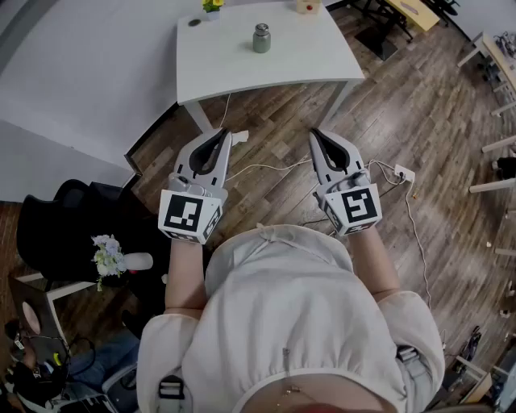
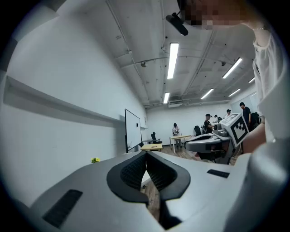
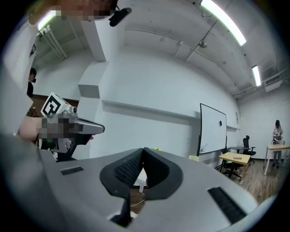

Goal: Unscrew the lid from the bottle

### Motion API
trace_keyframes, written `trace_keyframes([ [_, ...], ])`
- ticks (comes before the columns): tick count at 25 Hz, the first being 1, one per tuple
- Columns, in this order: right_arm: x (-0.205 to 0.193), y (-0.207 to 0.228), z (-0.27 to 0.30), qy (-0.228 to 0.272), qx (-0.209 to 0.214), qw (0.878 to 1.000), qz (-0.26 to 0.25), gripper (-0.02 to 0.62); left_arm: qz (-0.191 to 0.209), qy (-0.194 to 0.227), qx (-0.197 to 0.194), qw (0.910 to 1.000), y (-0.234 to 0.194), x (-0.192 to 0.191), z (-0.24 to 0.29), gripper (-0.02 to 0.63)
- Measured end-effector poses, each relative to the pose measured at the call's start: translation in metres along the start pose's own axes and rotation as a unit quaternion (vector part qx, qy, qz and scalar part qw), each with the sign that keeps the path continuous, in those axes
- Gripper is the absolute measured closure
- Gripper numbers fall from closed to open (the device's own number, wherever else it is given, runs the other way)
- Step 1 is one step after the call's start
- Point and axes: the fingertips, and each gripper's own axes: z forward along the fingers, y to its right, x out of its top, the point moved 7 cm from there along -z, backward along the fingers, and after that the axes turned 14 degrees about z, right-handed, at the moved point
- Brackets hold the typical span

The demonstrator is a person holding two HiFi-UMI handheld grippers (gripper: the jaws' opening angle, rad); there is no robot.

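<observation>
A small grey-green bottle [image 1: 261, 38] with a metal lid stands upright on the white table [image 1: 306, 56] at the top of the head view. Well short of the table, over the wooden floor, the person holds both grippers at chest height. My left gripper [image 1: 223, 132] is shut with nothing in its jaws, tips touching. My right gripper [image 1: 314, 131] is likewise shut and empty. In the left gripper view the left gripper [image 2: 146, 153] points across the room, with the right gripper's marker cube [image 2: 237, 128] at the right. The right gripper [image 3: 143, 149] faces a white wall in its own view. Neither gripper view shows the bottle.
A yellow flower pot [image 1: 212, 6] and a small dark disc [image 1: 194, 22] sit at the table's far edge. White cables and a power strip [image 1: 403, 173] lie on the floor. A black chair [image 1: 56, 226] and a flower vase [image 1: 109, 256] stand at the left.
</observation>
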Motion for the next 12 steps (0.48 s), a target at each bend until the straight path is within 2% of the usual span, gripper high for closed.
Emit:
trace_keyframes([
  [12, -0.006, -0.016, 0.023, -0.003, -0.018, 1.0, 0.001, 0.595, -0.01, 0.004, -0.005, 0.9999, -0.03, -0.015, -0.009, 0.588],
])
